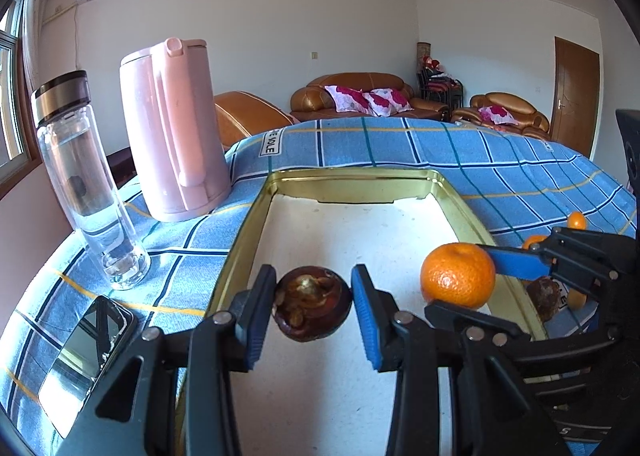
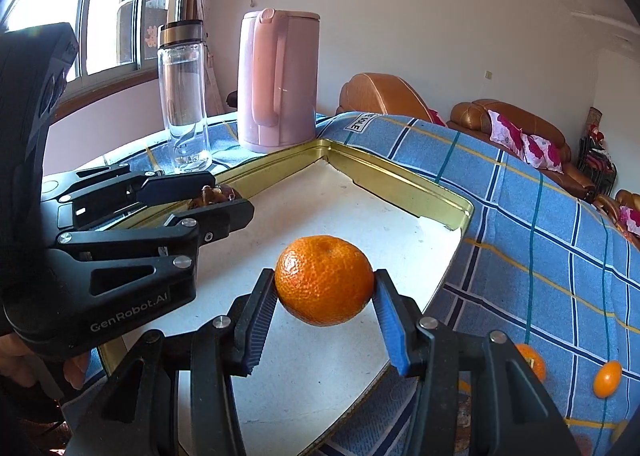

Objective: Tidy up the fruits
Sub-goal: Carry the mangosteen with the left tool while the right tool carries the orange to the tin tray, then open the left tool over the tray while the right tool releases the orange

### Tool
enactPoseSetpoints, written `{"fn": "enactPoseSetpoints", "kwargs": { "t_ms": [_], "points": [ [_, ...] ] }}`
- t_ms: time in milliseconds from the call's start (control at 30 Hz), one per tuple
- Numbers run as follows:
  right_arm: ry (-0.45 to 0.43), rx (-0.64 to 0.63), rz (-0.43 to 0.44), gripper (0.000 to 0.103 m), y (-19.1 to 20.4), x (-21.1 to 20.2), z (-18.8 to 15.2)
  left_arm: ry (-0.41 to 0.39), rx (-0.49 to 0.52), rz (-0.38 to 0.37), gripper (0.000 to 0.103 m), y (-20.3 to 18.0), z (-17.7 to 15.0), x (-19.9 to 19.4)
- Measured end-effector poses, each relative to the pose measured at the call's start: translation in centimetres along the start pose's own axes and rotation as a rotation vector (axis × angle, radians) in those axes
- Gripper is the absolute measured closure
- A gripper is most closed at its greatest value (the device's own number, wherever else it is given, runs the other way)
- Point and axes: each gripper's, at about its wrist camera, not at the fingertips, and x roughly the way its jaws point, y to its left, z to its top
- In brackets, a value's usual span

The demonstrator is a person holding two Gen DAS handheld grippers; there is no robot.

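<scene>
My left gripper (image 1: 313, 306) is shut on a dark brown mangosteen (image 1: 312, 308) and holds it over the gold-rimmed tray (image 1: 244, 228) with a white floor. My right gripper (image 2: 325, 290) is shut on an orange mandarin (image 2: 325, 280) over the same tray (image 2: 400, 180). The mandarin (image 1: 458, 274) and the right gripper (image 1: 464, 280) show at the right of the left wrist view. The left gripper (image 2: 218, 192) with the mangosteen (image 2: 214, 194) shows at the left of the right wrist view. Another mangosteen (image 1: 544, 296) lies right of the tray.
A pink kettle (image 1: 174, 132) and a clear bottle (image 1: 84, 184) stand left of the tray on the blue checked cloth (image 1: 500, 164). A phone (image 1: 86, 356) lies at the near left. Small orange fruits (image 2: 607, 378) lie on the cloth right of the tray.
</scene>
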Motion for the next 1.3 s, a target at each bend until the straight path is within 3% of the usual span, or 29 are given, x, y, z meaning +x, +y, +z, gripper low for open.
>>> {"fn": "enactPoseSetpoints", "kwargs": {
  "t_ms": [600,1033,1133,1200,1300],
  "points": [
    [0.062,-0.113,-0.052,0.052,2.2,1.1,0.1,0.038,0.027,0.005,0.062,-0.2,0.0,0.6],
    [0.054,-0.105,-0.036,0.051,2.1,0.8,0.1,0.028,0.037,0.026,0.061,-0.3,0.0,0.5],
    [0.042,-0.08,-0.038,0.041,1.6,0.6,0.2,0.02,0.034,0.038,0.051,-0.2,0.0,0.3],
    [0.012,-0.056,-0.045,0.032,1.2,0.0,0.2,-0.009,0.019,0.057,0.033,0.0,0.0,-0.3],
    [-0.026,-0.038,-0.045,0.029,0.9,-0.8,0.0,-0.032,-0.023,0.049,0.023,0.6,-0.1,-0.9]
  ]
}}
